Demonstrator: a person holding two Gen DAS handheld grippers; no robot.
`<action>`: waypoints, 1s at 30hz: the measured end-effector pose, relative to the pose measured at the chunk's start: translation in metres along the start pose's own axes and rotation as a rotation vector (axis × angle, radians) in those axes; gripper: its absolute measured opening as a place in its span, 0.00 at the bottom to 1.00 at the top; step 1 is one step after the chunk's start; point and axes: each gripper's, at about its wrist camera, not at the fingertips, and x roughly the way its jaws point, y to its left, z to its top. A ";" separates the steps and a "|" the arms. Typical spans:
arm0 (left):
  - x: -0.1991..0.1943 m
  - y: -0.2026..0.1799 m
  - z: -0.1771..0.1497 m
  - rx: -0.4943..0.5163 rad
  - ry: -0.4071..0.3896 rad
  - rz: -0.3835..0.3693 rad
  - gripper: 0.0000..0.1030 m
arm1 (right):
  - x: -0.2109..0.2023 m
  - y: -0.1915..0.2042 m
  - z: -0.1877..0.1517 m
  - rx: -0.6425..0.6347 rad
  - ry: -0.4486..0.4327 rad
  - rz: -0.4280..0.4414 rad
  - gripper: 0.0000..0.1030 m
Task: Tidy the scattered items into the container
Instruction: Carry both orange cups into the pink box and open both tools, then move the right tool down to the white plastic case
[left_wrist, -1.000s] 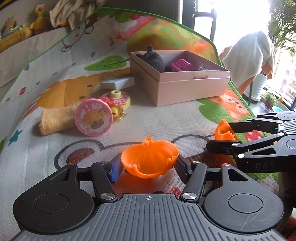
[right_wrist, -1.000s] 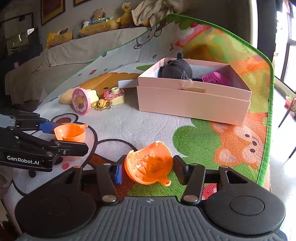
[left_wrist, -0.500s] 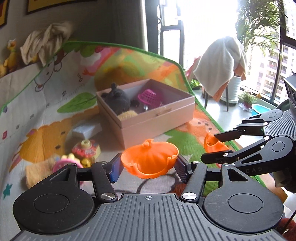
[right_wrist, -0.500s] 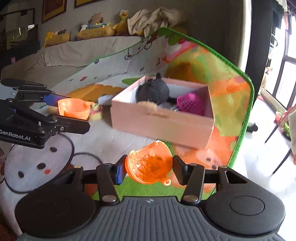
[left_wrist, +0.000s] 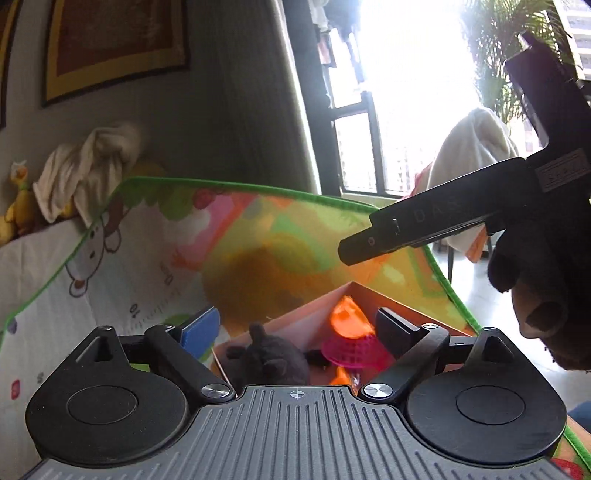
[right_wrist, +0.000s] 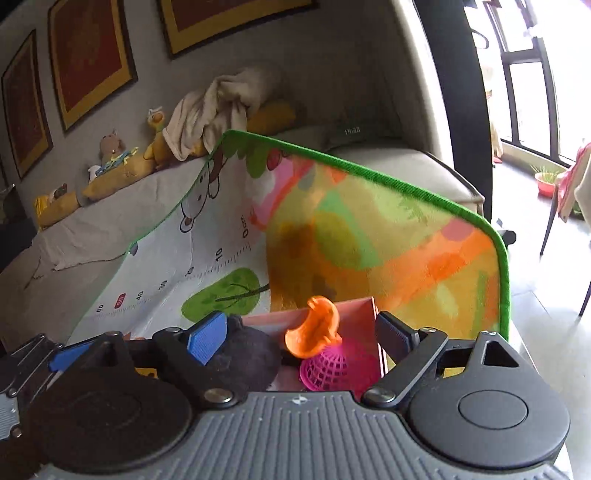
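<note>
In the left wrist view my left gripper (left_wrist: 297, 328) hangs over the pink box (left_wrist: 354, 290) with its jaws opening and nothing pressed between them. Below it in the box lie a dark plush toy (left_wrist: 273, 360), a pink mesh basket (left_wrist: 351, 350) and an orange pumpkin half (left_wrist: 347, 317). In the right wrist view my right gripper (right_wrist: 301, 332) is also over the box (right_wrist: 356, 308), jaws opening and free of the second orange pumpkin half (right_wrist: 314, 328). That half rests tilted on the pink basket (right_wrist: 332, 367), beside the plush toy (right_wrist: 251, 354).
The colourful play mat (right_wrist: 369, 229) stands folded up right behind the box. A gloved hand (left_wrist: 535, 295) holds the right gripper's finger (left_wrist: 406, 229) above the box. The sofa back carries a cloth (right_wrist: 218, 107) and soft toys (right_wrist: 110, 147). The left gripper (right_wrist: 55, 360) shows at the left edge.
Both grippers rose and travelled from the mat to above the pink box. Each opened and let go of its orange pumpkin half, and both halves now lie in the box.
</note>
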 end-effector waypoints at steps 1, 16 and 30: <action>-0.009 0.000 -0.009 -0.002 0.005 -0.002 0.94 | 0.000 -0.001 -0.007 0.000 0.007 -0.017 0.96; -0.136 0.045 -0.141 -0.196 0.149 0.228 0.99 | -0.058 0.113 -0.095 -0.409 0.014 0.026 1.00; -0.158 0.072 -0.168 -0.397 0.130 0.299 1.00 | -0.010 0.216 -0.108 -0.563 0.149 0.144 0.63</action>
